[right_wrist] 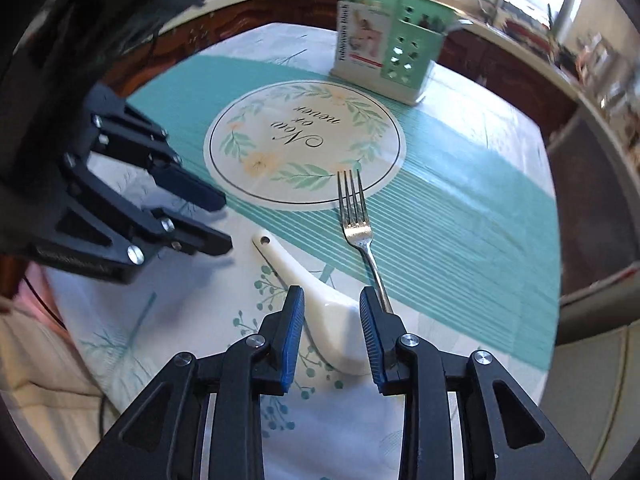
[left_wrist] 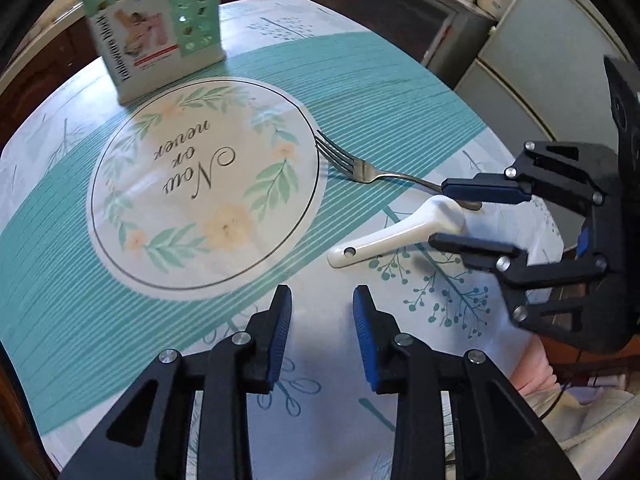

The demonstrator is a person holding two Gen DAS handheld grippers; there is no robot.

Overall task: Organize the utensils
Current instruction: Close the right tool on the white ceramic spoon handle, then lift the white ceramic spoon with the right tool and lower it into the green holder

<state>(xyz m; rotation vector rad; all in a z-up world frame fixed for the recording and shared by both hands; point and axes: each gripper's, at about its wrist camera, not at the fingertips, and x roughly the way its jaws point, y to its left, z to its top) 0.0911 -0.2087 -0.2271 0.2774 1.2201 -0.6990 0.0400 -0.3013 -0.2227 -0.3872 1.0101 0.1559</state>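
Note:
A metal fork (left_wrist: 360,168) (right_wrist: 356,228) and a white ceramic spoon (left_wrist: 400,232) (right_wrist: 320,304) lie side by side on the tablecloth, near the round printed mat. My right gripper (right_wrist: 331,300) (left_wrist: 438,214) is open, its jaws either side of the spoon's bowl; the fork's handle end lies by the right finger. My left gripper (left_wrist: 322,298) (right_wrist: 224,222) is open and empty, hovering just beside the spoon's handle end. A mint green utensil holder (left_wrist: 160,28) (right_wrist: 390,40) stands at the far side of the table.
The table is round, covered by a white and teal cloth (left_wrist: 400,92) with a round "Now or never" print (left_wrist: 204,184) in the middle. A fridge (left_wrist: 560,60) and counters stand beyond the table's edge.

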